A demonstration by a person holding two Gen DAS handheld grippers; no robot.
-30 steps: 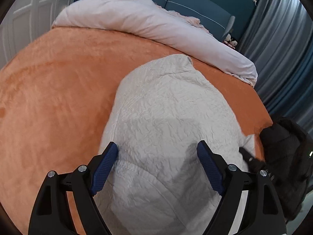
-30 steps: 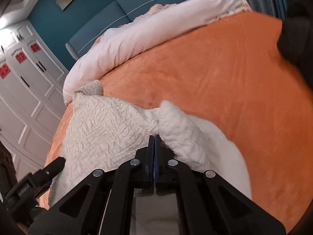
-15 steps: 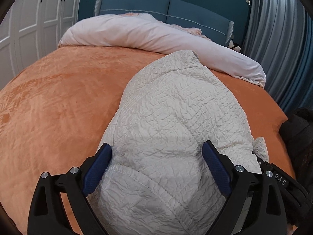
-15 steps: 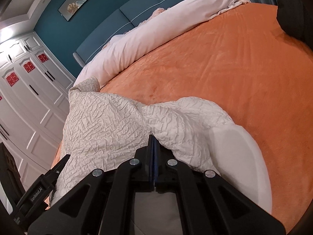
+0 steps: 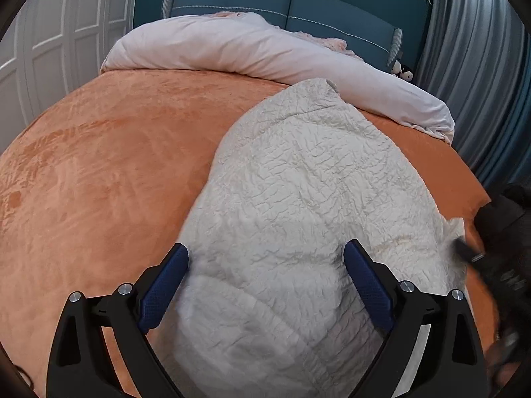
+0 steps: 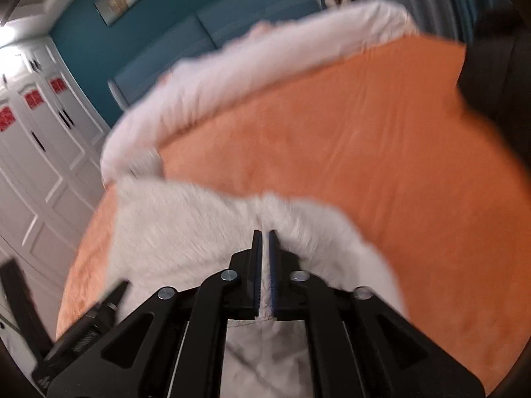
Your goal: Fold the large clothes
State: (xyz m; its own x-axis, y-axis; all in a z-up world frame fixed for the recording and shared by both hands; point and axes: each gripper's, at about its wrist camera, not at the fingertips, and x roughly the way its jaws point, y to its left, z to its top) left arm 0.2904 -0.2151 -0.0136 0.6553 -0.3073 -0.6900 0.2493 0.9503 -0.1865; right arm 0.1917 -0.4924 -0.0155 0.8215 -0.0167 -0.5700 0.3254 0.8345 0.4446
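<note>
Your left hand-held gripper [image 5: 265, 258] stands released, its blue-padded fingers [image 5: 366, 278] spread wide on either side of the cream, crinkle-textured quilted garment [image 5: 298, 205] without pressing on it; its jaws have just been opening further. The garment lies bunched lengthwise on the orange plush bed cover [image 5: 99, 172], its far end reaching close to the rolled pale pink duvet [image 5: 265, 53] that runs across the head of the bed in front of the blue padded headboard [image 5: 298, 3]. Your right hand-held gripper [image 6: 265, 242] shows a narrow slit between its jaws, which have just begun to part; the view is blurred by motion, so you cannot tell whether the pads still pinch the cream fabric that sits at and behind them. In the right wrist view the garment [image 6: 186, 219] lies left of centre on the bed cover [image 6: 365, 152]. A black bundle [image 5: 507, 219] sits at the right edge of the bed, and white panelled wardrobe doors [image 5: 49, 33] stand to the left.
</note>
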